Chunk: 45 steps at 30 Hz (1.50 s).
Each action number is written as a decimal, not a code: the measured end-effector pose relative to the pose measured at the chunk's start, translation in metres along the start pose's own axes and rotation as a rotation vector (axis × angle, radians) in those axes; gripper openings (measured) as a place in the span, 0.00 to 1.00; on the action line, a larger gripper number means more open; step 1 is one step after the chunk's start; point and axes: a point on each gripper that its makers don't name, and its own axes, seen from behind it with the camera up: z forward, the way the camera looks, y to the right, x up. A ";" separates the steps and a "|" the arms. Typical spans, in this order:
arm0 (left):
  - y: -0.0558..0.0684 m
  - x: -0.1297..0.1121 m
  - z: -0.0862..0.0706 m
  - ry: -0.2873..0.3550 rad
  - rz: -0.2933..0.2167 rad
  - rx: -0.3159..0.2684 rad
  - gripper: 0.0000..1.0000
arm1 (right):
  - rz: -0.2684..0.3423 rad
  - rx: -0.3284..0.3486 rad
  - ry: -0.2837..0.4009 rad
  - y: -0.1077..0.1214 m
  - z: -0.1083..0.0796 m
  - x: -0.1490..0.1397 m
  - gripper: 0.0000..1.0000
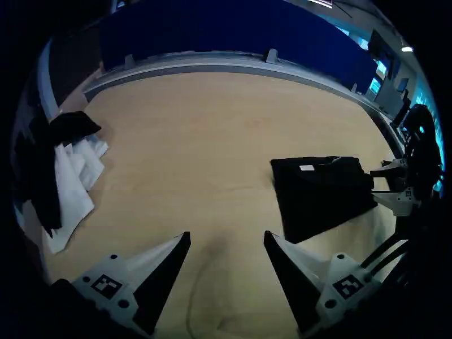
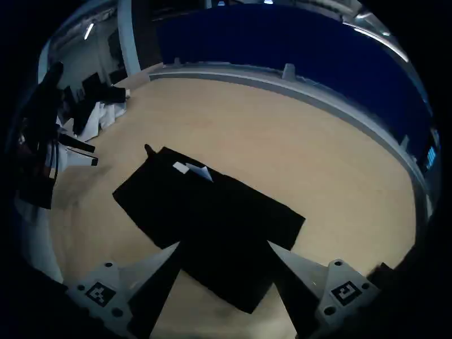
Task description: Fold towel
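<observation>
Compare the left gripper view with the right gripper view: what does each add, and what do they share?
Left gripper view: the open left gripper over bare table, the cloth pile close by. Right gripper view: the open right gripper over the black towel, close up. Shared: towel, its white label, table, blue partition.

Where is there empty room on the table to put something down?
The wide bare stretch of pale wooden table between the heap of white and black cloths and the folded black towel is free, right up to the grey back rail. It is crowded at the heap on the table's edge and around the towel.
</observation>
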 end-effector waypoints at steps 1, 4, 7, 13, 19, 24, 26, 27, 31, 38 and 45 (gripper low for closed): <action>-0.004 -0.005 -0.003 -0.001 -0.011 0.006 0.96 | -0.006 0.011 -0.002 -0.007 0.003 0.001 1.00; -0.015 -0.017 -0.011 -0.002 -0.043 0.023 0.96 | -0.022 0.045 -0.008 -0.026 0.012 0.003 1.00; -0.025 -0.029 -0.018 -0.005 -0.070 0.037 0.96 | -0.038 0.081 -0.015 -0.044 0.020 0.004 1.00; -0.039 -0.046 -0.025 -0.007 -0.106 0.054 0.96 | -0.063 0.133 -0.027 -0.074 0.034 0.008 1.00; -0.047 -0.052 -0.028 -0.006 -0.120 0.058 0.96 | -0.079 0.155 -0.038 -0.089 0.044 0.010 1.00; -0.049 -0.053 -0.029 -0.004 -0.121 0.055 0.96 | -0.081 0.161 -0.044 -0.094 0.048 0.010 1.00; -0.048 -0.053 -0.029 -0.003 -0.119 0.053 0.96 | -0.080 0.161 -0.049 -0.094 0.051 0.009 1.00; -0.048 -0.053 -0.029 -0.003 -0.118 0.053 0.96 | -0.079 0.161 -0.050 -0.094 0.052 0.008 1.00; -0.048 -0.053 -0.030 -0.001 -0.110 0.050 0.96 | -0.079 0.151 -0.050 -0.091 0.054 0.010 1.00; -0.048 -0.051 -0.032 0.002 -0.107 0.047 0.96 | -0.079 0.129 -0.036 -0.081 0.056 0.022 1.00; -0.047 -0.050 -0.036 0.007 -0.110 0.043 0.96 | -0.091 0.097 -0.017 -0.067 0.059 0.042 1.00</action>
